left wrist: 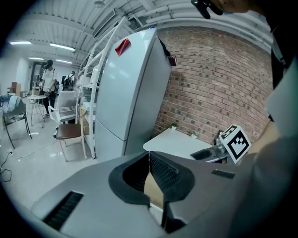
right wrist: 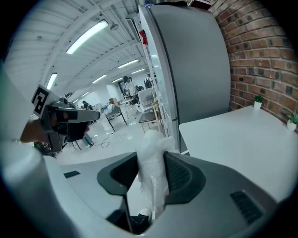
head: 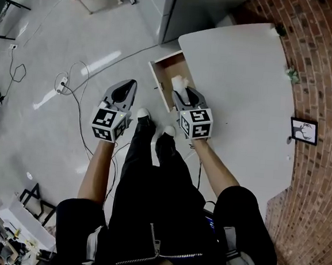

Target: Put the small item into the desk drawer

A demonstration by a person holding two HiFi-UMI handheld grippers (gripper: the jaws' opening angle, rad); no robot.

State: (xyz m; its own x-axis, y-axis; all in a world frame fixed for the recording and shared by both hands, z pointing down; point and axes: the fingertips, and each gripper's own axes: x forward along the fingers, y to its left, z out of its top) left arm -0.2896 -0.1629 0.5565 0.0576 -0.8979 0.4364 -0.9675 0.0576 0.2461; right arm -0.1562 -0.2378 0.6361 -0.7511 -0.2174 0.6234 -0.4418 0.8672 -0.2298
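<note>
Now our table [head: 246, 78] has its drawer [head: 166, 71] open. Our left tongs [head: 128, 86] hang pressed together, empty. Our right tongs [head: 184, 95] pinch the white wad [head: 179, 82] above the drawer. Letting go too near the front edge could drop it on the floor [head: 76, 34], or it might cling to a pad.

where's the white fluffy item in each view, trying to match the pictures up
Head view: upper middle, the white item sits in the right tool, over the open drawer.
Left gripper view: it cannot be made out.
Right gripper view: centre, pinched between the tool's jaws.
Shared landmark: the white desk, right of centre in the left gripper view, at right in the right gripper view.
</note>
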